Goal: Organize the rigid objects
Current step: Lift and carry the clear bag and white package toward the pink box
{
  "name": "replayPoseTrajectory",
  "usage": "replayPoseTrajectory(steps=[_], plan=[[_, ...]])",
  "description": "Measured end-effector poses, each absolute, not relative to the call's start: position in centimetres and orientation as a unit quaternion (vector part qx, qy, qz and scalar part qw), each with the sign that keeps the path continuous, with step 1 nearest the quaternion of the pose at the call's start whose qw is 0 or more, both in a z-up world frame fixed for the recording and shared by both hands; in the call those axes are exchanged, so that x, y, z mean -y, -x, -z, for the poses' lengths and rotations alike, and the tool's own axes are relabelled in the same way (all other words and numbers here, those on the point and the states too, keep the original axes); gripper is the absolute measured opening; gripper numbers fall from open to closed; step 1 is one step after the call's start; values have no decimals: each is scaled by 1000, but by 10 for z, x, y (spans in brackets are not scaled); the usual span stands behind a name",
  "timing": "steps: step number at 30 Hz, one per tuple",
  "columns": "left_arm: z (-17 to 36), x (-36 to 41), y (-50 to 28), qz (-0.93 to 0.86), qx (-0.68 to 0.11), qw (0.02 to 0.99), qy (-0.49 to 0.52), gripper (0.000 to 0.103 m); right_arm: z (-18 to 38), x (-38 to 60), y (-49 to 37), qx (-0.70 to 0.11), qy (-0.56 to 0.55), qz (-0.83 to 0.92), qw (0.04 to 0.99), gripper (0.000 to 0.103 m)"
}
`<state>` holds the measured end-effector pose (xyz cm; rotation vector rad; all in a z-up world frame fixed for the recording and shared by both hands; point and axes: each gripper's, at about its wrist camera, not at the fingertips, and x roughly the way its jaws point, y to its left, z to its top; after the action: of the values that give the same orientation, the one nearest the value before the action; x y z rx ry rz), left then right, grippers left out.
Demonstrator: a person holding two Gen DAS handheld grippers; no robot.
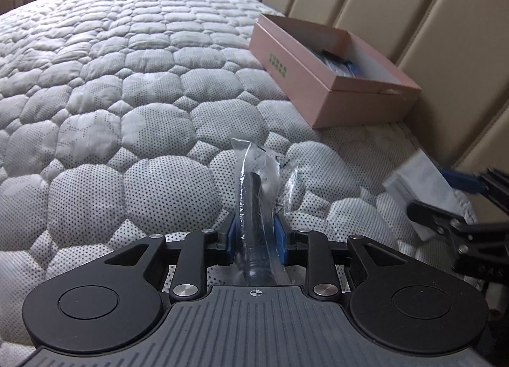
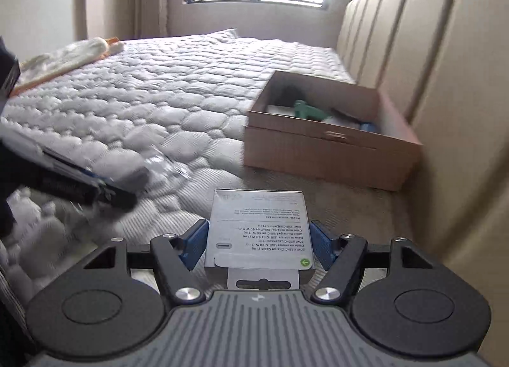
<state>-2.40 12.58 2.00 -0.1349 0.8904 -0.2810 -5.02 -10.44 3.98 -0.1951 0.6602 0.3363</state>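
The left tool (image 1: pixel 254 233) pinches a slippery bagged part (image 1: pixel 253 189); the right tool (image 2: pixel 259 243) clamps a cable carton (image 2: pixel 259 230). Either could slip short of the open box (image 2: pixel 331 147) by the bed's headboard edge.

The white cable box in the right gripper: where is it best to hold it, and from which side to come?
Hold the white cable box across its two narrow long edges, near the hang-tab end, coming from that end along its length. Its flat, thin, rigid shape suits the blue pads, and the right gripper grips it this way now.
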Motion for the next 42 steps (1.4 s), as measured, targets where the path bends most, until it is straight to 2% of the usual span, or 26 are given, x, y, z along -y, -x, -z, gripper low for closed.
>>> replayPoseTrajectory(steps=[13,19,25,26,36,42], plan=[[-23,-103,37,141,-414,898,51,26,-16,143,62,-337,64,-91,935,69],[-25,-86,45,166,-415,894,43,25,-9,136,63,-330,92,-93,935,73],[-24,-74,49,173,-418,891,40,25,-12,136,61,-326,96,-99,935,72],[-24,-74,50,174,-419,890,41,25,-13,136,61,-326,95,-100,935,69],[-27,-70,57,178,-405,896,29,24,-27,141,70,-322,73,-118,937,69],[-48,-64,59,210,-392,895,37,24,-46,137,84,-297,78,-137,942,69]])
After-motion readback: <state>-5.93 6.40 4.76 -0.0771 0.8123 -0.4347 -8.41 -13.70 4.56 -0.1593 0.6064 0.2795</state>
